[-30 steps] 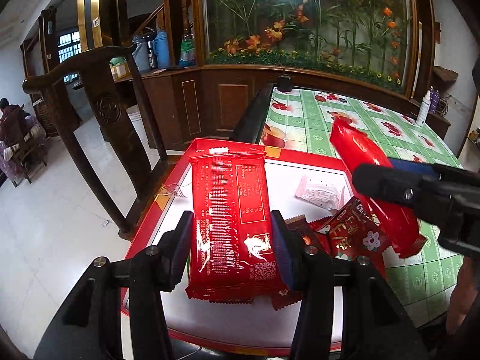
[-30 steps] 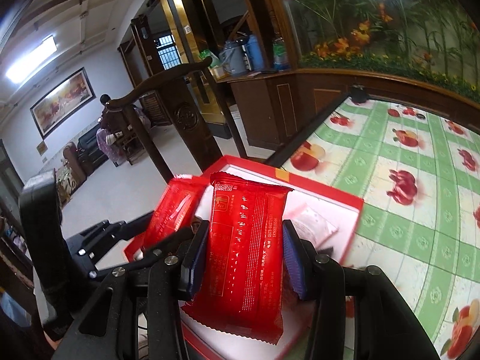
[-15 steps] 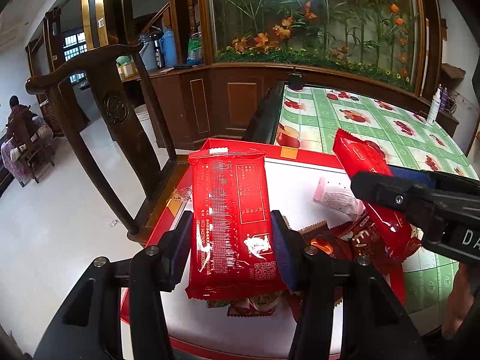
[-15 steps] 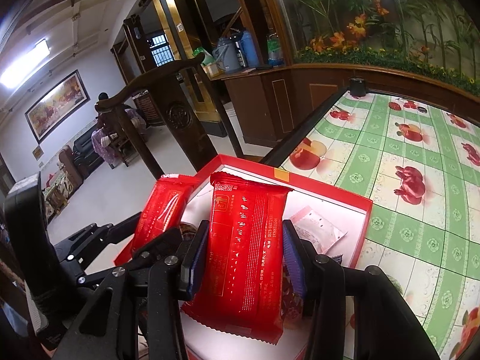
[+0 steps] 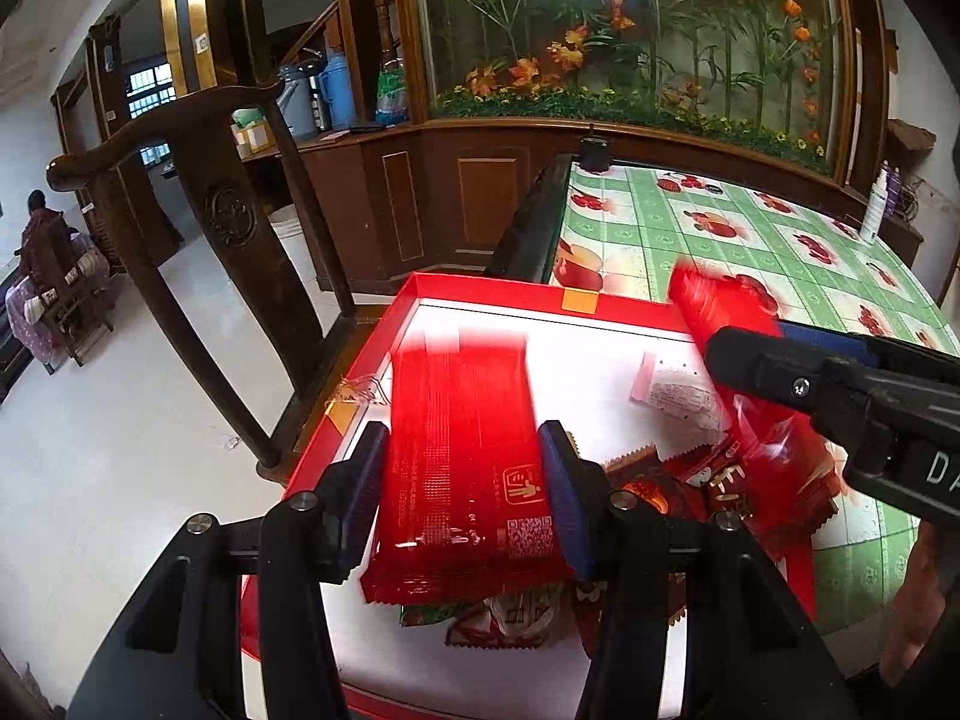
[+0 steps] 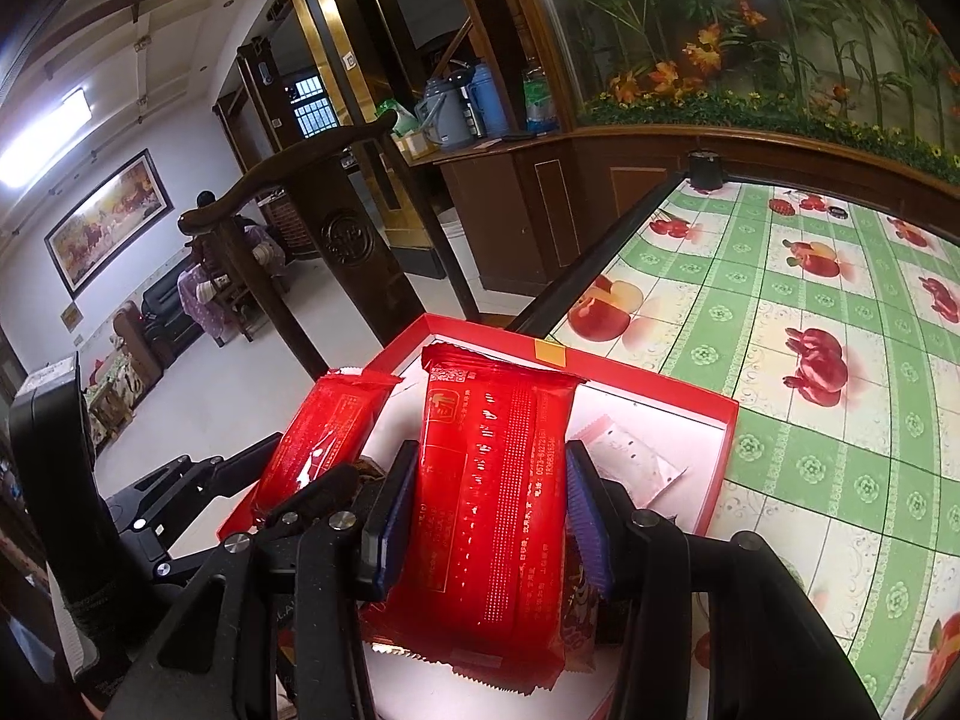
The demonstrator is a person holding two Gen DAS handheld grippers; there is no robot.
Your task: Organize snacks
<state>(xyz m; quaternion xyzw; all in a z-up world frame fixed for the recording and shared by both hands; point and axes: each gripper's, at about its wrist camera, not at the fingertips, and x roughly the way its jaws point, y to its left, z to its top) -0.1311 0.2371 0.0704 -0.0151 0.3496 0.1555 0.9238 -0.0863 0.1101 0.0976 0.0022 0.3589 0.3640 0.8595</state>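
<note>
Box nearer; red packets blurred.

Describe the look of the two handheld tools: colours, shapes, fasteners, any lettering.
Both are matte black frames with angular struts and silver round bolts. The left tool and the right tool each carry two ribbed blue-purple fingers. White letters, partly cut off, mark the right tool's body in the left view. No cables or sleeves show.

We are seeing motion blur smearing the far ends of both red packets in the left wrist view, while the left gripper is hiding the small snacks lying beneath it in the red box.
</note>
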